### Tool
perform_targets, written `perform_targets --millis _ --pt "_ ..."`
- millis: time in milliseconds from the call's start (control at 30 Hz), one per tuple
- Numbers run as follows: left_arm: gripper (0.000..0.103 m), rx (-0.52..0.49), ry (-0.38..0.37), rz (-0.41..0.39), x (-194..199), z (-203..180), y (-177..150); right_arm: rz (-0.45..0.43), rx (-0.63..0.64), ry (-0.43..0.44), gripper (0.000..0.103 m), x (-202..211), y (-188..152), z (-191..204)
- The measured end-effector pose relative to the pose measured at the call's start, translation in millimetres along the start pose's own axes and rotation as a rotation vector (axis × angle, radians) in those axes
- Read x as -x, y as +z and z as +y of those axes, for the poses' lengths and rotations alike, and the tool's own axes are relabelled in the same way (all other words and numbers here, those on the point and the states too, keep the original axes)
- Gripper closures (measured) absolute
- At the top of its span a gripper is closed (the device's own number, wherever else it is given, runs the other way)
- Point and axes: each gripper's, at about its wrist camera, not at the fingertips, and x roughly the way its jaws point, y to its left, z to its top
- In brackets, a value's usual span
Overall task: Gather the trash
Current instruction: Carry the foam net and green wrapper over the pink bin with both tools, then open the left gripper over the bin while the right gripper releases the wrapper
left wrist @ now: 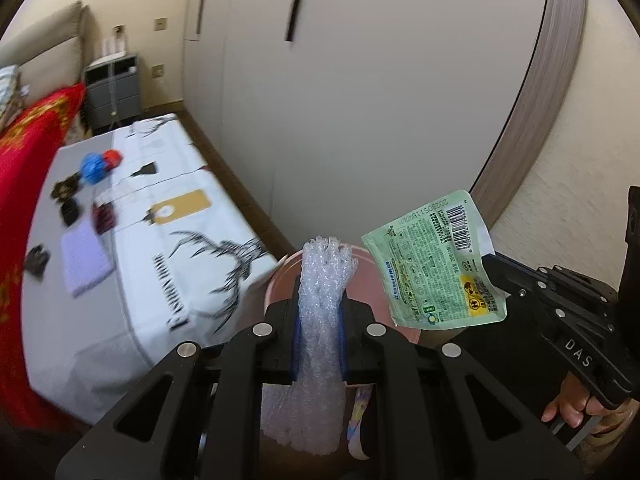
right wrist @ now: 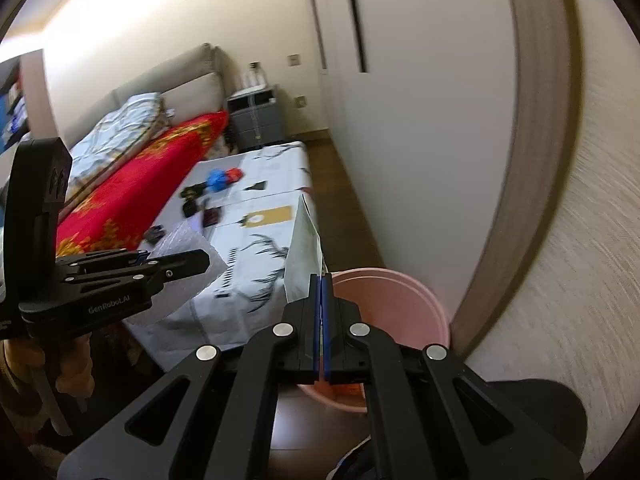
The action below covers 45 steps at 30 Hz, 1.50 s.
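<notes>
My left gripper [left wrist: 319, 320] is shut on a strip of clear bubble wrap [left wrist: 320, 292] and holds it above the near rim of a pink bin [left wrist: 280, 276] on the floor. My right gripper [right wrist: 321, 292] is shut on a green printed wrapper [right wrist: 303, 256], seen edge-on, beside the pink bin [right wrist: 400, 300]. The wrapper [left wrist: 436, 264] shows flat in the left wrist view, held by the right gripper [left wrist: 494, 264] over the bin's right side. The left gripper [right wrist: 200, 260] with the bubble wrap [right wrist: 180, 240] shows at the left in the right wrist view.
A low table with a white deer-print cloth [left wrist: 168, 240] stands left of the bin, carrying a purple pad [left wrist: 86, 262], a blue and red toy [left wrist: 98, 166] and small dark items. A bed with a red blanket [right wrist: 132, 196] lies behind. A white wardrobe [left wrist: 360, 100] stands beyond the bin.
</notes>
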Motion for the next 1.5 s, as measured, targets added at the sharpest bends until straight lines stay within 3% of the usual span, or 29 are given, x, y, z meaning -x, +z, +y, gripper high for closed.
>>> perform_targets --millis 267,633,667,733,767,800,833,867,967,1033,1233,1500 --pt "0.089 -0.023 -0.067 0.089 -67 -13 20 0.052 -0.112 -0.085 0.102 -40 2 -26" --pt "0.087 -0.046 -0.061 0.159 -124 -19 30 0.139 -0.164 -0.142 0.101 -82 2 -43" --pt "0.083 -0.042 -0.052 0.162 -128 -17 29 0.151 -0.168 -0.144 0.101 -86 2 -44" --pt "0.067 -0.036 -0.041 0.173 -136 -13 29 0.173 -0.186 -0.160 0.098 -93 1 -48" --pt "0.044 -0.029 -0.028 0.179 -139 -11 28 0.184 -0.193 -0.165 0.096 -96 0 -49" --pt "0.021 -0.019 -0.002 0.185 -142 -8 29 0.193 -0.204 -0.170 0.082 -99 0 -51" --pt "0.016 -0.003 0.032 0.184 -143 -4 28 0.190 -0.212 -0.180 0.059 -99 -1 -52" --pt "0.014 0.019 0.064 0.173 -142 1 27 0.179 -0.219 -0.191 0.050 -99 -1 -53" --pt "0.014 0.029 0.079 0.191 -143 12 28 0.162 -0.214 -0.189 0.041 -99 -1 -52" --pt "0.014 0.026 0.116 0.190 -137 17 24 0.159 -0.202 -0.188 0.031 -99 0 -49" --pt "0.014 0.054 0.208 0.137 -87 32 13 0.133 -0.144 -0.156 0.014 -82 2 -31" --pt "0.010 0.091 0.387 -0.052 27 51 -9 0.054 -0.136 -0.012 0.009 -30 8 15"
